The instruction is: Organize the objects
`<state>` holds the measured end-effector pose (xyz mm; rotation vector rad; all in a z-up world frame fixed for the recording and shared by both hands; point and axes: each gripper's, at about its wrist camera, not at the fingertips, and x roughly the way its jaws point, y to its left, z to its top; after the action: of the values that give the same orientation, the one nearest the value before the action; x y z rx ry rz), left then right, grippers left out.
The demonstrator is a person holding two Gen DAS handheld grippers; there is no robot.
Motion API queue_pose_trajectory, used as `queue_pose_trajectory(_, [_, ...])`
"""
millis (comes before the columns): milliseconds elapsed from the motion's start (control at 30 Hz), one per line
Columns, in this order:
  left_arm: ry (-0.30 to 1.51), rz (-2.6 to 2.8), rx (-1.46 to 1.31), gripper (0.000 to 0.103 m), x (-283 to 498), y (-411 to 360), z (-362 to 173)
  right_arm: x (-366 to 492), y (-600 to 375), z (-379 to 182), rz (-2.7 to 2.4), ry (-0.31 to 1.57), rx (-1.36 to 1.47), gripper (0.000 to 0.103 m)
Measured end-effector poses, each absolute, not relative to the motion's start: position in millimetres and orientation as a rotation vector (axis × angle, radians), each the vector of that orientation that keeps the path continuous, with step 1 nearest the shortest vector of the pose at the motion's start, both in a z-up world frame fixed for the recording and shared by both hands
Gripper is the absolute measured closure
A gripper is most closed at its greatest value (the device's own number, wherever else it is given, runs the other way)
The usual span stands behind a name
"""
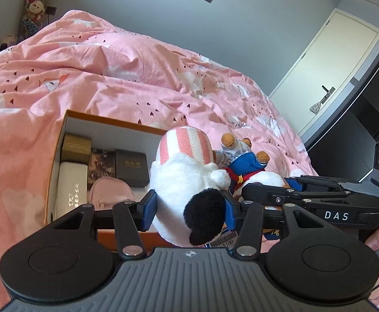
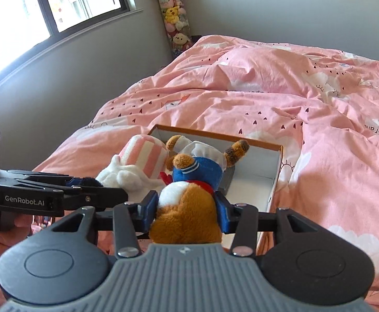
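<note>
Risk comes first here: both plush toys hang above an open box on a pink-quilted bed, each pinched only by soft stuffing. The left hand-held gripper is closed on a white dog with a black ear and a pink-striped hat; its blue pads squeeze the head, and a price tag dangles below. The right hand-held gripper is closed on a brown dog in a blue sailor suit, gripped at the head, legs pointing away. The toys touch each other, so one could probably snag the other and slip free, or drop onto the quilt beside the box. The half of the box under the toys looks bare.

Count: two grippers, two plush dogs, one box. Inside the box, at its far-left half: two dark cases, one long white case, one pink pouch, and one patterned item too unclear to name.
</note>
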<state>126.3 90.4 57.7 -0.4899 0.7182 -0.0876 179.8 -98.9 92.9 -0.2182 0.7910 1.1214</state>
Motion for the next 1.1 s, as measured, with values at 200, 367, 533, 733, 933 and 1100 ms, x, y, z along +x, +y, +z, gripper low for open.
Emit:
queue_pose_trajectory(200, [0.707, -0.079, -0.52, 0.045, 152.0, 109.3, 56.3, 202.9, -86.1, 80.0, 1.073, 0.796, -0.122, 0.055])
queue_pose_trajectory(367, [0.78, -0.097, -0.574, 0.045, 177.5, 114.4, 28.7, 228.1, -73.9, 50.3, 1.025, 0.887, -0.054, 0.054])
queue_pose_trajectory(533, [0.89, -0.131, -0.639, 0.045, 195.8, 113.0, -9.0, 250.2, -61.4, 11.4, 1.003, 1.019, -0.031, 0.054])
queue_pose_trajectory(733, [1.001, -0.131, -0.653, 0.045, 214.0, 107.8, -39.9, 264.1, -55.8, -17.1, 0.951, 1.089, -0.06, 0.054])
queue_pose_trajectory(933, [1.084, -0.112, -0.627, 0.045, 227.0, 102.0, -60.3, 270.2, -48.2, -30.0, 0.928, 1.14, -0.071, 0.054])
queue_pose_trajectory(1100, [1.109, -0.115, -0.591, 0.045, 234.1, 95.3, -67.4, 273.8, -39.2, -42.4, 0.89, 1.167, -0.114, 0.054])
